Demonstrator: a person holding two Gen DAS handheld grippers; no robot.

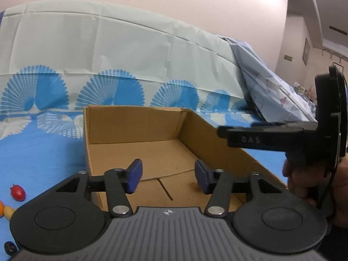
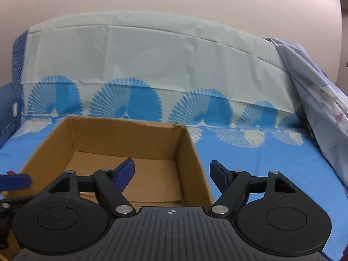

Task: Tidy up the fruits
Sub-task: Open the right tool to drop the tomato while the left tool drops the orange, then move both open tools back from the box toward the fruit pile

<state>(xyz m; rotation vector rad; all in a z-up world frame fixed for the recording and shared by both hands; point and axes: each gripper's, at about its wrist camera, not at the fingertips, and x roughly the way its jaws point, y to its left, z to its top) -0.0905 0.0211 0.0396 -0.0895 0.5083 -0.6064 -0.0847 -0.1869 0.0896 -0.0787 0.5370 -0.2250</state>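
An open, empty cardboard box (image 1: 152, 128) sits on a blue cloth with fan prints. My left gripper (image 1: 168, 178) is open and empty, its blue pads above the box's near part. At the far left of the left wrist view lie a red fruit (image 1: 17, 192), an orange fruit (image 1: 1, 208), a pale yellow fruit (image 1: 8, 212) and a dark fruit (image 1: 9, 248). My right gripper (image 2: 171, 173) is open and empty over the box's (image 2: 121, 134) right wall. The right gripper's body also shows in the left wrist view (image 1: 282, 139), held by a hand.
The blue cloth (image 2: 271, 169) covers the seat and a pale sheet (image 2: 152, 54) covers the backrest behind the box. A light blue patterned sheet (image 1: 271, 87) hangs at the right. One left gripper fingertip (image 2: 15, 181) shows at the right wrist view's left edge.
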